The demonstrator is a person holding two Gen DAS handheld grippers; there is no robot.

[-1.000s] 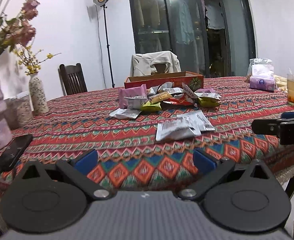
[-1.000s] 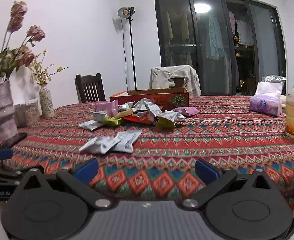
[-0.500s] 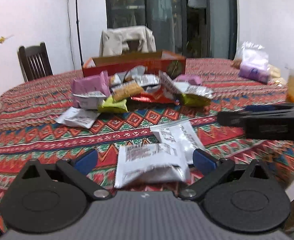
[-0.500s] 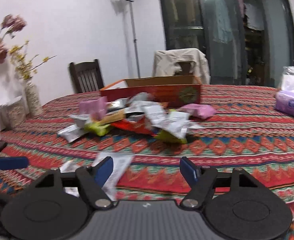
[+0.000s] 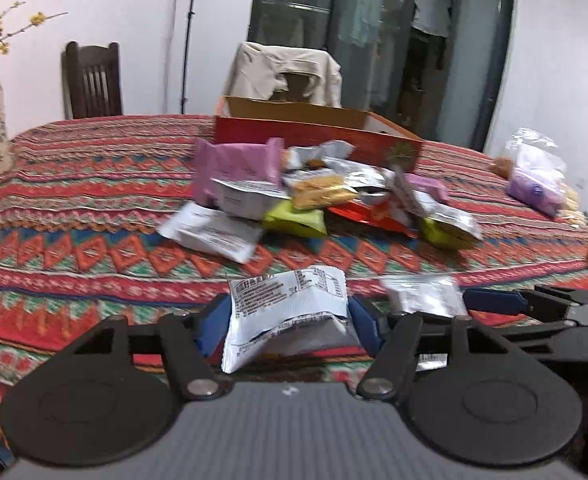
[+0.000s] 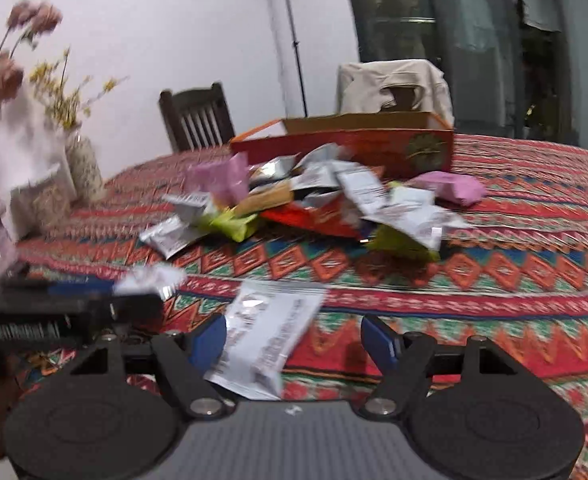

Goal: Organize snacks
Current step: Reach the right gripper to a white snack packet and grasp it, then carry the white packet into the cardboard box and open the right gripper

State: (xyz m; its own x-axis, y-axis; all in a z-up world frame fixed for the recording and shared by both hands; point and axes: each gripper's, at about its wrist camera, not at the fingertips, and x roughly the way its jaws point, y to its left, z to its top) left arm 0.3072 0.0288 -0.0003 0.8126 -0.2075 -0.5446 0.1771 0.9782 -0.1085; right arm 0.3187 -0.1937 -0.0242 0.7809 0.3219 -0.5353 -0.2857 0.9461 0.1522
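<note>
Left tongs [image 5: 287, 326] closing, pinching white packet [image 5: 289, 304]; right tongs [image 6: 294, 340] unclenched, second packet [image 6: 265, 336] blurred.

Red zigzag-patterned tablecloth [image 5: 93, 216], pink packet [image 5: 237, 168], red-orange box [image 6: 346, 148], white sachet [image 5: 289, 312].

Both wrist cameras sit low behind their tongs, angled down across the patterned tabletop [image 5: 93, 208] toward the far red box [image 5: 314, 136]; the snack pile [image 6: 314, 204] appears in both views, close ahead.
</note>
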